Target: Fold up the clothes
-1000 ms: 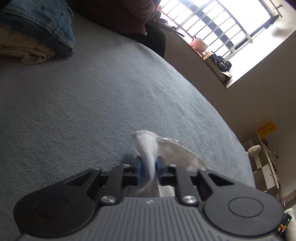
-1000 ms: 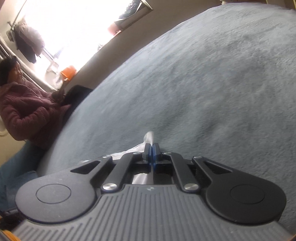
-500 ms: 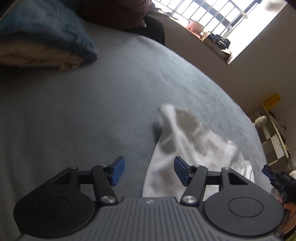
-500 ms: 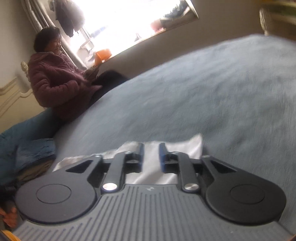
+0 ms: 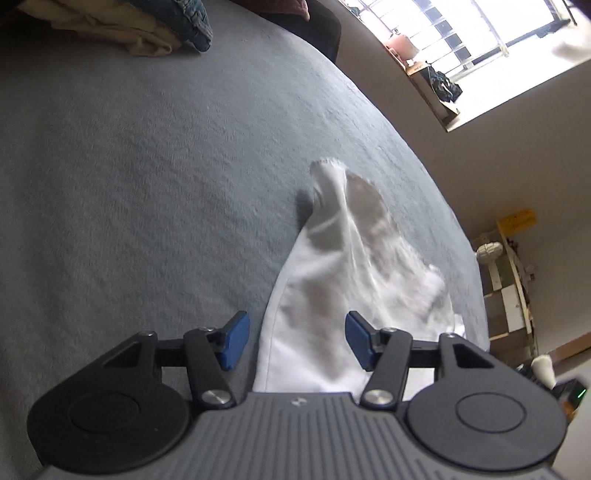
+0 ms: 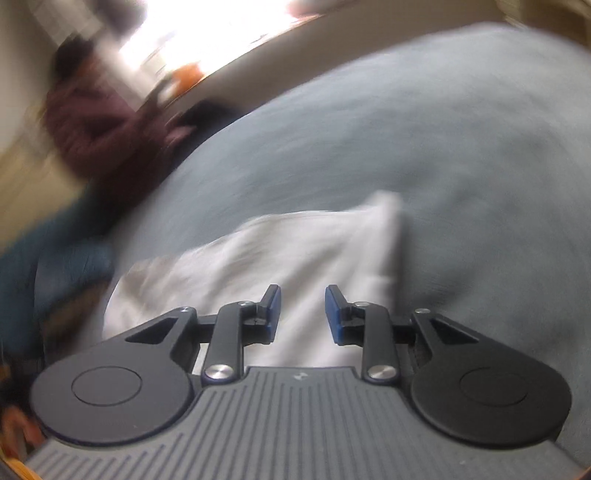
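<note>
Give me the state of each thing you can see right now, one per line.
Left hand-held gripper: open, holding nothing, above the white garment.
Right hand-held gripper: open, holding nothing, view blurred.
White garment: released, lying rumpled on the grey bedspread, one corner bunched up.
Grey bedspread: spread flat.
Stack of clothes: piled at the far edge, blue denim over a beige piece.

You have one crumpled white cloth garment [image 5: 343, 280] on one grey-blue blanket [image 5: 147, 166], two folded garments stacked [image 5: 147, 22], and one seated person [image 6: 99, 125].
</note>
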The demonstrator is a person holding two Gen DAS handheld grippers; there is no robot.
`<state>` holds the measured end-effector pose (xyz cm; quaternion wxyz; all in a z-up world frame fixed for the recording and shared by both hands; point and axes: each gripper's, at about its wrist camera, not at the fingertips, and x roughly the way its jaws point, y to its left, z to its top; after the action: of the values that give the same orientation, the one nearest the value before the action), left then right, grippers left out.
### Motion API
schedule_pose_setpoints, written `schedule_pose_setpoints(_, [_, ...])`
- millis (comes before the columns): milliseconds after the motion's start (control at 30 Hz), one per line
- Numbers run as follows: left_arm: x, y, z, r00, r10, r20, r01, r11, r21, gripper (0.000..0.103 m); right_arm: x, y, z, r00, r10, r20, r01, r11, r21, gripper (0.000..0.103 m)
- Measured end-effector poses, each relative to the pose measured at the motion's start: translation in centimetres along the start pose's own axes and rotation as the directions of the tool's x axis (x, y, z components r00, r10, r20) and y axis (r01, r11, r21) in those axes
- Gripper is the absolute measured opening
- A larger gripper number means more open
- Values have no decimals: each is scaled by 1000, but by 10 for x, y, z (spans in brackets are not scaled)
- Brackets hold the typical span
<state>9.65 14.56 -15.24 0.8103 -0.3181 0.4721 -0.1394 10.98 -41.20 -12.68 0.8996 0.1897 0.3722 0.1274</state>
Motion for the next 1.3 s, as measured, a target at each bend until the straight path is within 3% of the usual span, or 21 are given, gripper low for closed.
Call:
schedule_pose_setpoints(67, [-1,0,-8,1000,9,-2,-9,1000,17,53,15,46,12,996,71,-51,-79,983,-163,26])
schedule_pose_setpoints(133, [-2,0,-17,1000,17,2,-17,999,29,43,33,95,19,984,138,-117,-168,934,-316,26])
schedule_pose_setpoints(167, [-2,0,-21,1000,21,8,-21,999,36,40,44,112,19,979,144,-143,-189,909,-373,26])
schedule_pose_setpoints(233, [-1,0,-28,999,26,20,-27,999,39,19,66,138,13,974,130,-186,-204,861,-465,26])
schedule_pose_setpoints(300, [0,4,-34,999,21,31,-21,1000,16,11,89,163,8,968,112,-226,-222,804,-551,25])
schedule_pose_setpoints(467, [0,13,-45,997,-4,71,6,999,-32,5,146,226,-5,948,47,-315,-274,624,-732,22])
schedule_pose_setpoints(633, [1,21,-49,996,-30,87,35,998,-51,5,203,290,-19,924,-39,-381,-335,400,-853,18])
schedule_pose_setpoints(667, [1,22,-49,996,-33,89,38,998,-53,5,213,291,-12,937,-56,-345,-295,404,-866,18])
schedule_pose_setpoints(700, [2,22,-49,995,-37,89,42,998,-54,5,222,287,0,956,-74,-284,-225,435,-872,18])
schedule_pose_setpoints(767, [3,23,-48,995,-42,90,47,998,-53,5,228,279,32,977,-69,-203,-131,555,-822,19])
schedule_pose_setpoints(833, [5,24,-48,995,-46,90,51,997,-53,5,223,273,58,983,-28,-183,-121,650,-750,20])
schedule_pose_setpoints(867, [6,24,-48,995,-48,89,53,997,-57,5,218,273,61,979,4,-203,-155,658,-737,20])
schedule_pose_setpoints(933, [8,25,-47,995,-51,87,57,996,-68,6,207,276,61,956,71,-285,-264,636,-725,20])
schedule_pose_setpoints(1100, [12,27,-46,993,-62,96,72,992,-103,8,200,296,4,856,68,-512,-491,412,-768,19])
schedule_pose_setpoints(1133, [12,27,-47,993,-63,98,74,992,-104,8,205,296,1,863,48,-503,-477,409,-778,19])
schedule_pose_setpoints(1233, [14,25,-49,993,-57,105,67,993,-95,8,230,289,3,918,-30,-396,-337,471,-816,19])
schedule_pose_setpoints(1300, [16,23,-49,993,-53,106,63,994,-93,8,247,285,5,942,-87,-323,-238,504,-830,19])
